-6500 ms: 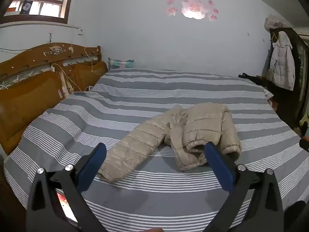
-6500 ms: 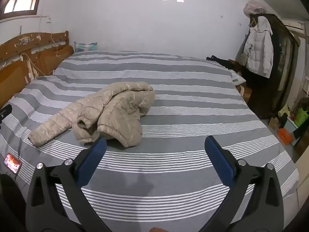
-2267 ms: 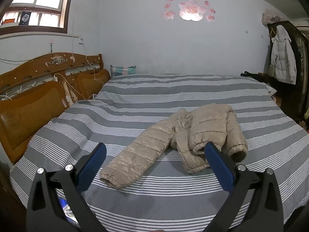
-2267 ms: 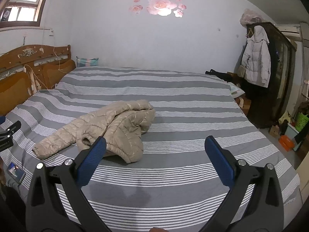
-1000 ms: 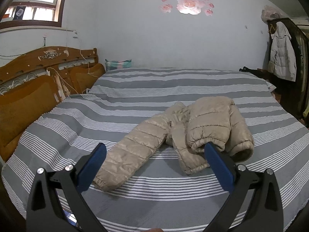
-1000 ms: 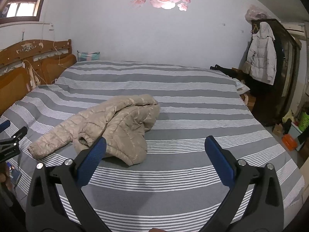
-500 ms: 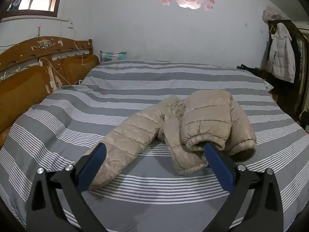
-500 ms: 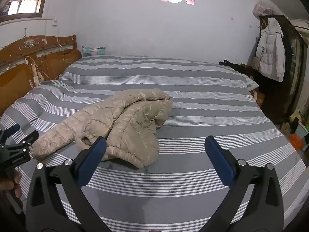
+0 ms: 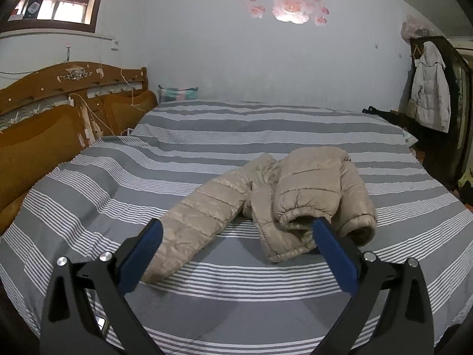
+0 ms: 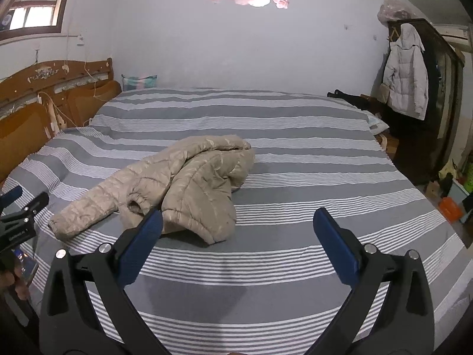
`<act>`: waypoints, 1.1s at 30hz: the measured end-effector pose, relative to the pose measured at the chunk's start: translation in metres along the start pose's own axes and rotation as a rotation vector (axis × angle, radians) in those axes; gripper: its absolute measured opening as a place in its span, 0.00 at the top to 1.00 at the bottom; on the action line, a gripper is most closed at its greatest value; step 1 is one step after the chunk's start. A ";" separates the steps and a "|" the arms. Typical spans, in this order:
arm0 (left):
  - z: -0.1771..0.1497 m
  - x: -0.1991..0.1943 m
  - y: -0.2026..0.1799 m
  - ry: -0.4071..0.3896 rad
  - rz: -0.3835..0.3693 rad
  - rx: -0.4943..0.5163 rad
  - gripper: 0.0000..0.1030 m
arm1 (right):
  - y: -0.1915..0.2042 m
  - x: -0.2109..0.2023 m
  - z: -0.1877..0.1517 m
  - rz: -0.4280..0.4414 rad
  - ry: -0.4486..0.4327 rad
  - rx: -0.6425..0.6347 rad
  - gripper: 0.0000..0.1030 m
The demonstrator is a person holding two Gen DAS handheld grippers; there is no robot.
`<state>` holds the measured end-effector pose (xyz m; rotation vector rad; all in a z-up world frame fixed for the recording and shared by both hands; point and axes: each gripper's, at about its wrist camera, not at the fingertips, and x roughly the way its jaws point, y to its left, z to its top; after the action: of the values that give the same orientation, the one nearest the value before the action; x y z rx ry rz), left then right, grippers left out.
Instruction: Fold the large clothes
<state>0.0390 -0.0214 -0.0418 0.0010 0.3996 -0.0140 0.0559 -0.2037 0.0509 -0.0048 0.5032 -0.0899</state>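
- Bedroom scene: striped grey-and-white bed (image 9: 207, 136) fills both views, pale wall behind with a pink flower decal (image 9: 288, 7).
- Your left gripper (image 9: 236, 250) has its jaws spread wide, blue pads (image 9: 142, 251) hold nothing, hovering above the near edge of the bed.
- Your right gripper (image 10: 236, 248) is also spread wide, blue pads (image 10: 335, 247) hold nothing, over bare striped sheet.
- Beige puffer jacket (image 9: 283, 198) lies crumpled mid-bed, not touched by either gripper.
- One sleeve (image 9: 195, 222) stretches out toward the left gripper's left finger; cuff end partly hidden behind that finger.
- Jacket body is bunched in a heap, second cuff (image 9: 298, 217) curled open just beyond the left gripper's right finger.
- In the right wrist view the jacket (image 10: 183, 183) sits left of centre, beyond the left finger; your left gripper shows at the far left edge (image 10: 20, 207).
- Wooden headboard (image 9: 53, 109) on the left, small pillow (image 9: 177, 93) at the far corner.
- Dark wardrobe (image 10: 431, 97) on the right with a white coat (image 10: 406, 74) hanging on it.
- Window (image 9: 56, 0) upper left.
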 end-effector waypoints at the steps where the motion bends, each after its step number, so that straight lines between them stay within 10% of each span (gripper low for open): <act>1: 0.000 -0.002 0.000 -0.002 0.000 0.001 0.02 | 0.000 -0.003 0.000 -0.001 -0.004 0.001 0.03; 33: -0.003 -0.013 0.005 -0.014 0.003 -0.004 0.02 | 0.007 -0.005 -0.001 0.003 -0.005 -0.008 0.03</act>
<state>0.0262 -0.0161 -0.0392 -0.0026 0.3859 -0.0098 0.0511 -0.1965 0.0523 -0.0116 0.4986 -0.0848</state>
